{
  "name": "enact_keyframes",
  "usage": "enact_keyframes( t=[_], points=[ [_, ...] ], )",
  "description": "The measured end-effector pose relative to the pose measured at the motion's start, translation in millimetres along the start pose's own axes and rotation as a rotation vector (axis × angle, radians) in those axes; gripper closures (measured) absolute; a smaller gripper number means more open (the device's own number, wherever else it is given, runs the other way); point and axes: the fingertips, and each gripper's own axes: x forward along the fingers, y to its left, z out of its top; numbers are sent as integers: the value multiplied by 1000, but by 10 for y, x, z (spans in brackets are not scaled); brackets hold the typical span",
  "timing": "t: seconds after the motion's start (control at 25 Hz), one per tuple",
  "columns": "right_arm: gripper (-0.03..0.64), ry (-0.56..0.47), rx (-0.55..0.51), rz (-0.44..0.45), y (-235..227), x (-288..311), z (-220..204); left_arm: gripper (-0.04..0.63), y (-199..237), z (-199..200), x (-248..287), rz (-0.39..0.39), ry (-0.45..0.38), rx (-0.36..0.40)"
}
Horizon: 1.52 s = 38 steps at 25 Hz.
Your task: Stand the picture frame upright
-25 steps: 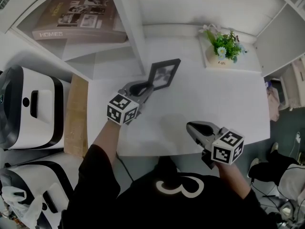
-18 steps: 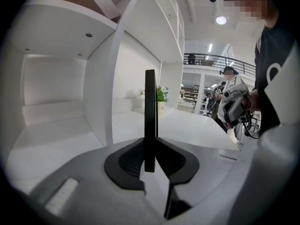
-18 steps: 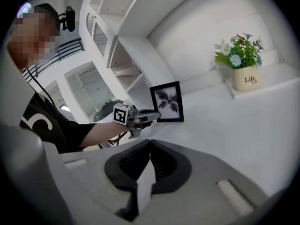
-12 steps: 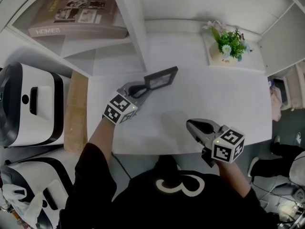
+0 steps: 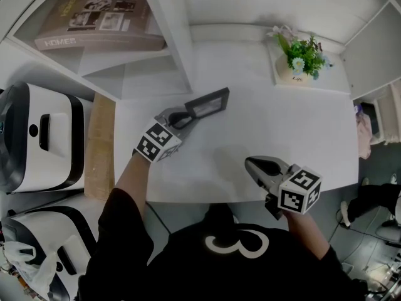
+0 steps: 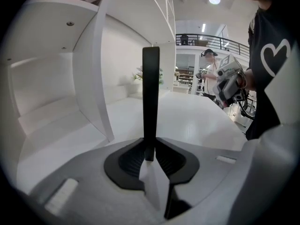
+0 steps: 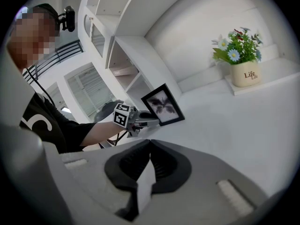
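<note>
White table [image 5: 282, 130], head view: one frame [image 5: 208, 102], one pot [image 5: 299, 61], two grippers; the left gripper [image 5: 186, 113] reaches out well left of the pot, and the right gripper [image 5: 250, 164] hangs far nearer the person. Left gripper view: jaws clamp the frame's [image 6: 150, 93] thin edge. Right gripper view: jaws pressed together on nothing, with the frame [image 7: 162, 104] tilted, well left of the pot [image 7: 244, 73].

Picture frame [image 5: 208, 101] now tipped nearer upright, photo face narrowed to a sliver from above, left gripper [image 5: 187, 111] rolled, slightly toward 7 o'clock
</note>
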Motion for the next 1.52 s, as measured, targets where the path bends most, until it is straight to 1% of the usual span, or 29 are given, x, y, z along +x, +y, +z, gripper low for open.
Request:
enact_keyframes(
  t=[0.28,0.4,0.68,0.8,0.92,1.04,1.12,1.2,1.28,1.4,1.52],
  points=[
    [614,1,-2,-2,-7,-20,-5,508,1,-22,7,12,29,32],
    [614,0,-1,-1,-5,-20,-9,496,-1,-23,7,15,33,35],
    [614,2,7,1,-14,-26,-45,396,3,46,-16,31,10,29],
    [614,0,4,4,1,-32,-50,357,16,79,-57,46,-3,13],
    [614,20,-23,-9,14,-61,-74,347,2,161,-174,73,-46,-37],
    [614,26,-56,-13,63,-106,-66,347,-40,273,-387,126,-100,-93],
    [614,5,-71,1,132,-144,-17,348,-72,350,-583,172,-142,-145],
    [614,-21,-102,12,217,-208,44,354,-167,441,-806,202,-198,-214],
    [614,-55,-133,19,316,-318,119,394,-358,537,-1018,216,-242,-269],
    [614,-111,-162,43,528,-574,244,467,-762,700,-1286,226,-285,-336],
    [614,-158,-227,51,766,-875,299,530,-1260,894,-1515,182,-351,-443]
  ],
)
